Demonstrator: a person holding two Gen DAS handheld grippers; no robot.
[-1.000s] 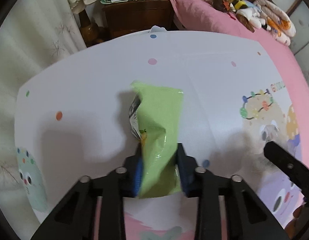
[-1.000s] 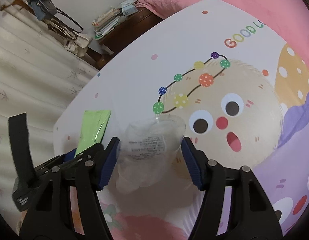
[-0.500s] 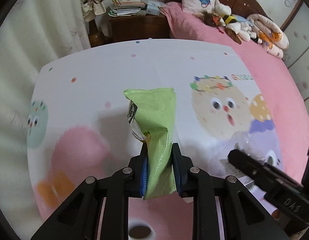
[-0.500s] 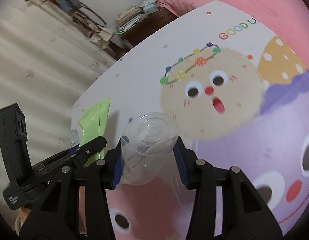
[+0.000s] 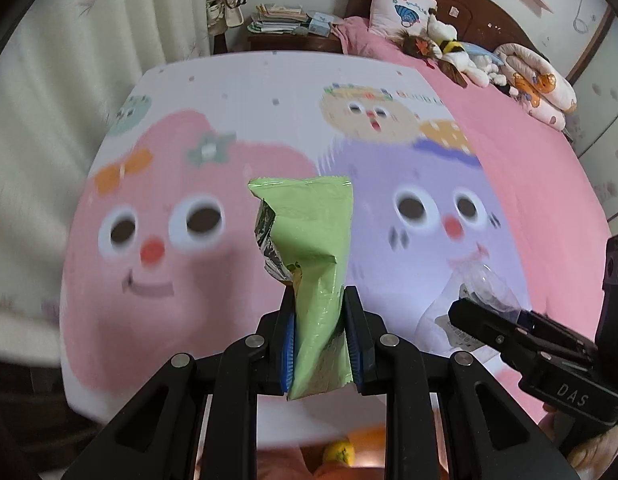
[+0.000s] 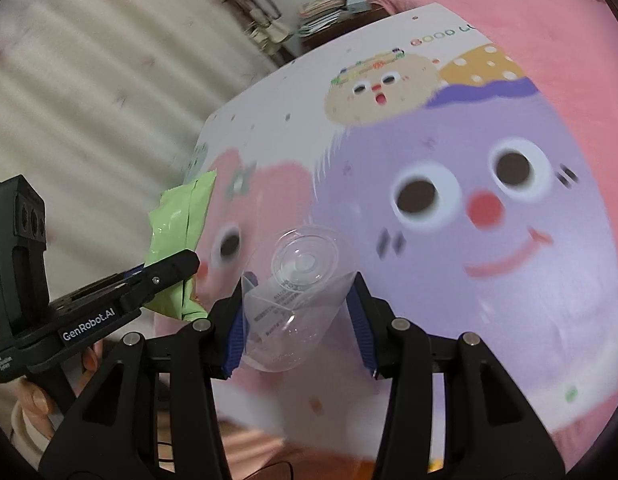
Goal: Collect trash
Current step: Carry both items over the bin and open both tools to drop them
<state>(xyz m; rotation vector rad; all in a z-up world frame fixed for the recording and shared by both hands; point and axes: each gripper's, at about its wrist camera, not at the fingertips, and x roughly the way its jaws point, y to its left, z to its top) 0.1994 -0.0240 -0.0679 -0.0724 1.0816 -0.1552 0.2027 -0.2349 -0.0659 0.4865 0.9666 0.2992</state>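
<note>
A crumpled green snack wrapper with a silver inside stands up between the blue pads of my left gripper, which is shut on its lower half and holds it above the cartoon-printed mat. A clear plastic cup with a printed label lies sideways in my right gripper, squeezed by both pads, its base facing away. In the left wrist view the right gripper and the cup show at the lower right. From the right wrist camera, the left gripper and wrapper are at the left.
The mat covers a pink bed with plush toys by the headboard. A nightstand stacked with books stands at the back, a pale curtain on the left. An orange round thing lies below the mat's near edge.
Both grippers have pulled back toward the mat's near edge and risen, carrying wrapper and cup. The right jaws closed in on the cup, which now lies base-forward.
</note>
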